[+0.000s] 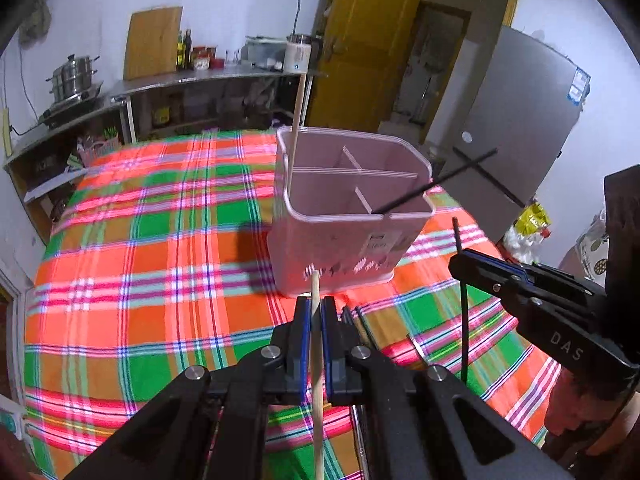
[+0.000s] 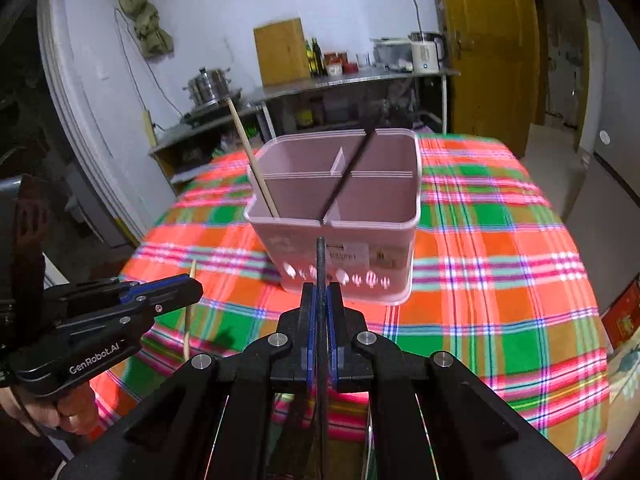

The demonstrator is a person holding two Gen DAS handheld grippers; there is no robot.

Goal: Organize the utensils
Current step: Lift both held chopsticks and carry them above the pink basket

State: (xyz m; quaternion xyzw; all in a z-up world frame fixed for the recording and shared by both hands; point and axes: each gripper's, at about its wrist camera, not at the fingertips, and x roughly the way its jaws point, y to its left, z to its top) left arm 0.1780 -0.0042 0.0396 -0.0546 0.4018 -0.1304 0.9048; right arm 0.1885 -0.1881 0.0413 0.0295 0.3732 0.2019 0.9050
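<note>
A plaid tablecloth (image 1: 140,240) in red, green and orange covers the table, and a pink utensil holder (image 2: 360,216) with 4 compartments stands upright on it toward the far side. 1 wooden chopstick (image 2: 252,156) leans in the holder's near-left compartment, and 1 black chopstick (image 2: 352,164) lies slanted across its dividers. Near the camera, the left gripper (image 1: 316,316) is clenched on a second wooden chopstick (image 1: 317,360), held above the cloth just in front of the holder. To its right, the right gripper (image 2: 321,300) is clamped on a second black chopstick (image 2: 321,264), also near the holder's front wall.
</note>
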